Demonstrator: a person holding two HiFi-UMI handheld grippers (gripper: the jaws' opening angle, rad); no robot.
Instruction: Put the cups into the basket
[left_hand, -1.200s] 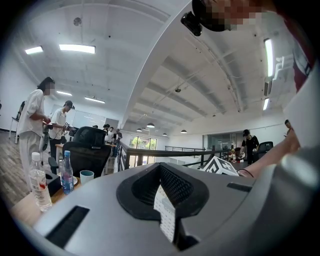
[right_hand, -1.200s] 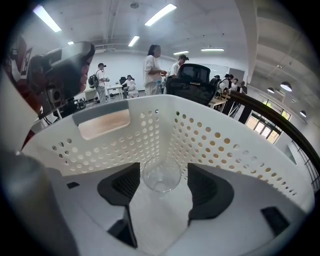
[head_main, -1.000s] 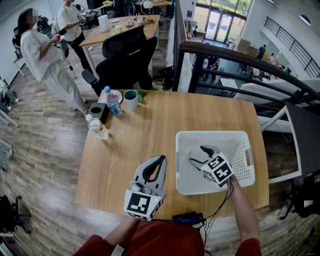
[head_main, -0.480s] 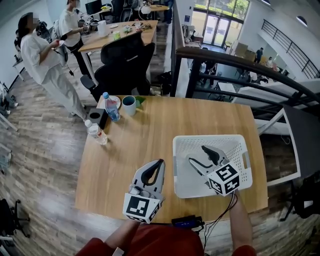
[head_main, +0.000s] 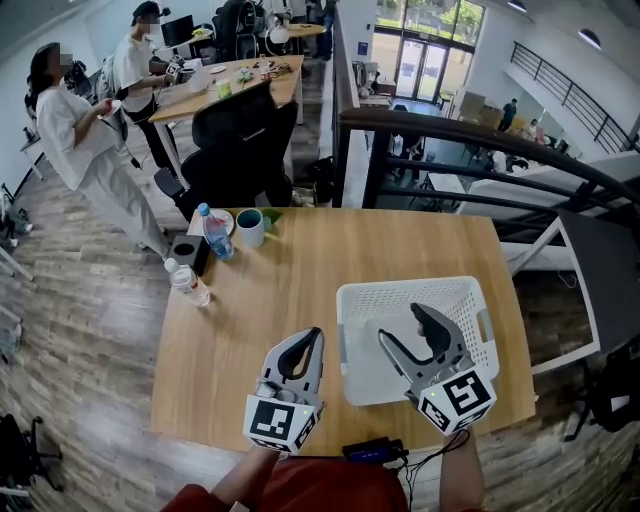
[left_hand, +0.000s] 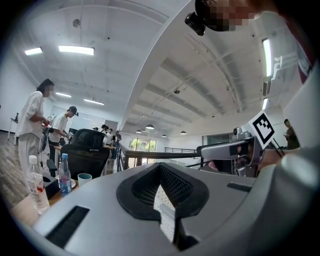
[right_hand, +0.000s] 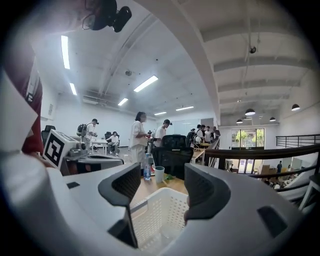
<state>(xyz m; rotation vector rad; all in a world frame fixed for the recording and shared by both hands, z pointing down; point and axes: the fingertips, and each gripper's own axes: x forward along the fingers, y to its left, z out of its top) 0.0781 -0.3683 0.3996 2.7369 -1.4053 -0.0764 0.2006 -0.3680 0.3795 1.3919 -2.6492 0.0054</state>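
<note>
A white cup with a teal inside (head_main: 249, 227) stands at the table's far left corner, and it also shows far off as the cup (right_hand: 159, 174) and the cup (left_hand: 84, 179) in the two gripper views. The white slotted basket (head_main: 400, 288) sits on the right half of the table, and I see nothing lying in it. My right gripper (head_main: 402, 326) hovers over the basket's near half, open, with nothing between its jaws; the basket (right_hand: 155, 210) shows below them. My left gripper (head_main: 316, 333) is held just left of the basket, shut on nothing.
Two plastic water bottles (head_main: 213, 232) (head_main: 188, 283) and a small black holder (head_main: 187, 250) stand near the cup at the table's left edge. A black office chair (head_main: 235, 140) is behind the table. Two people (head_main: 75, 140) stand at far left. A dark railing (head_main: 480, 135) runs behind.
My right gripper has drawn back toward me and lifted, from deep in the basket to over its near half, still open. The left gripper has hardly moved.
</note>
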